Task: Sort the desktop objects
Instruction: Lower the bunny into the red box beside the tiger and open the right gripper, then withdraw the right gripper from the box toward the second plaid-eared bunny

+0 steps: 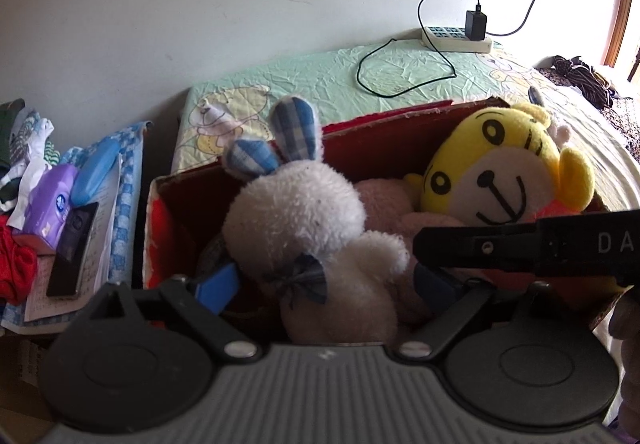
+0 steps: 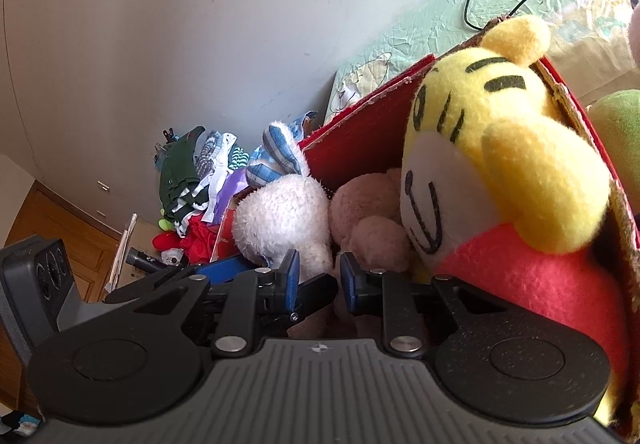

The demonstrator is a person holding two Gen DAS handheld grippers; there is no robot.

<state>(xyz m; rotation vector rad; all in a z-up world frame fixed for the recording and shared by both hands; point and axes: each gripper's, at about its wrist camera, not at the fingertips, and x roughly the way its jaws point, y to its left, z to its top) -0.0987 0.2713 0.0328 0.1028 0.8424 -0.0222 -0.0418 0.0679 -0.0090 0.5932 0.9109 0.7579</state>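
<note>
Plush toys fill an open cardboard box (image 1: 400, 132) with red walls: a white rabbit (image 1: 312, 228) with blue checked ears at the left end, a pink toy (image 2: 368, 220) in the middle, a yellow tiger (image 1: 504, 172) at the right. The left gripper (image 1: 332, 284) stands wide open, its blue pads either side of the upright rabbit's body without pressing it. The right gripper (image 2: 318, 278), jaws nearly together on nothing visible, points between rabbit and pink toy. The left hand looks nearer the rabbit.
</note>
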